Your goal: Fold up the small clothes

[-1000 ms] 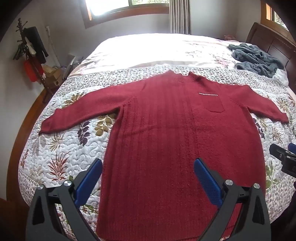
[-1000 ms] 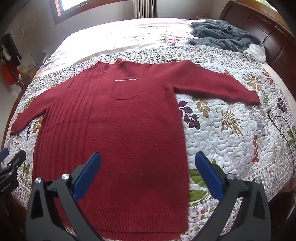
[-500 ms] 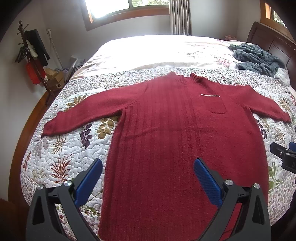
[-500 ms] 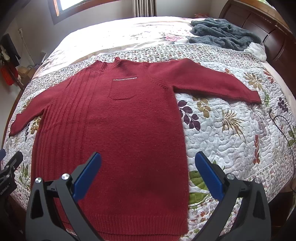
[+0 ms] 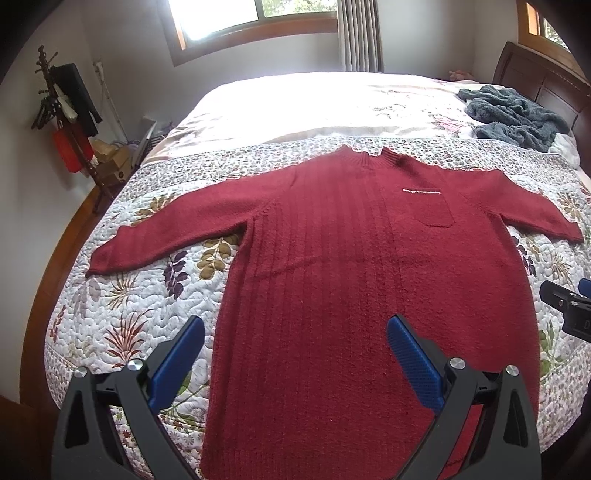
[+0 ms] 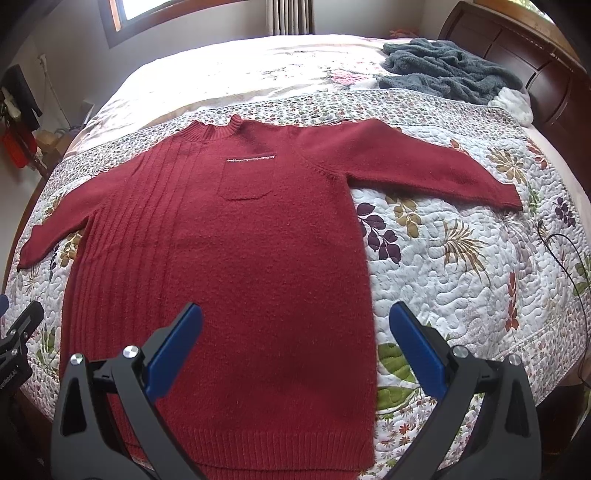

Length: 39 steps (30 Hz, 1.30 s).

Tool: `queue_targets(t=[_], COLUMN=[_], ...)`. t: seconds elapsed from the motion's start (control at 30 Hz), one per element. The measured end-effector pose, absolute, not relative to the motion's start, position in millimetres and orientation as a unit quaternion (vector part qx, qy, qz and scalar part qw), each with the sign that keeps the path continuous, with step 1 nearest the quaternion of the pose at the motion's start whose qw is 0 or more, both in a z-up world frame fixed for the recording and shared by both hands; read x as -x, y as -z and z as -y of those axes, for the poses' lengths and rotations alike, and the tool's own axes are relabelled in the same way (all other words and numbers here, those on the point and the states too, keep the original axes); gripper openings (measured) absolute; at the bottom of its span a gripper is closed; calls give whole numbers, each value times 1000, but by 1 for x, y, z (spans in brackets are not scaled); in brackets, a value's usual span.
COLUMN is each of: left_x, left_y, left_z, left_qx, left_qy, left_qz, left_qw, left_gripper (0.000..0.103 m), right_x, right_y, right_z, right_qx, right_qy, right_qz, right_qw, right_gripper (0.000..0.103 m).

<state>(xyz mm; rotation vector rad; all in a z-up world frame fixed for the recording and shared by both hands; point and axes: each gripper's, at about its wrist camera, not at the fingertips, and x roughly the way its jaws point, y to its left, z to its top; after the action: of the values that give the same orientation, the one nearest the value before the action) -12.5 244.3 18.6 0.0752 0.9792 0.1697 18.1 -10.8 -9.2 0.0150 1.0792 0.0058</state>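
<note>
A: Since a second ago the left view has pulled back a little: more of the red sweater (image 5: 354,280) fits in, and its left cuff sits further in from the frame's edge. The right view has shifted only slightly.

B: And the sweater itself?

A: Unchanged. It lies flat, face up, on the floral quilt (image 5: 122,306), both sleeves spread out to the sides, collar toward the window (image 5: 258,18), hem at the near edge of the bed.

B: The grippers?

A: The left gripper (image 5: 295,354) hovers above the lower left part of the body, its blue pads (image 5: 413,362) spread wide with nothing between them. The right gripper (image 6: 295,350) hangs over the lower right part, jaws equally wide apart, empty. One pad is over red knit, the other over quilt just beside the sweater's side edge.

B: Do they touch the cloth?

A: Neither does, as far as I can tell.

B: Anything else on the bed?

A: A crumpled grey fleece garment (image 6: 447,70) lies near the dark wooden headboard (image 6: 524,55), well apart from the sweater. The chest pocket (image 6: 245,179) has a pale trim along its top. A coat stand (image 5: 70,110) with dark and red things stands beside the bed on the left.
</note>
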Motion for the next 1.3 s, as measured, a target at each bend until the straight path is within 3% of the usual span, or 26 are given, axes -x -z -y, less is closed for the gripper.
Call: queue_targets(t=[1.3], left_x=[14], left_y=[-16], left_z=[-248], left_qx=[-35], left_qy=[-88], left_qz=[-470], left_qw=[877], left_gripper=[99], right_x=[-20], right_y=[12], right_z=[10], right_qx=[-3], right_qy=[-1], right_qz=[-515], right_qw=[857], right_gripper=[100])
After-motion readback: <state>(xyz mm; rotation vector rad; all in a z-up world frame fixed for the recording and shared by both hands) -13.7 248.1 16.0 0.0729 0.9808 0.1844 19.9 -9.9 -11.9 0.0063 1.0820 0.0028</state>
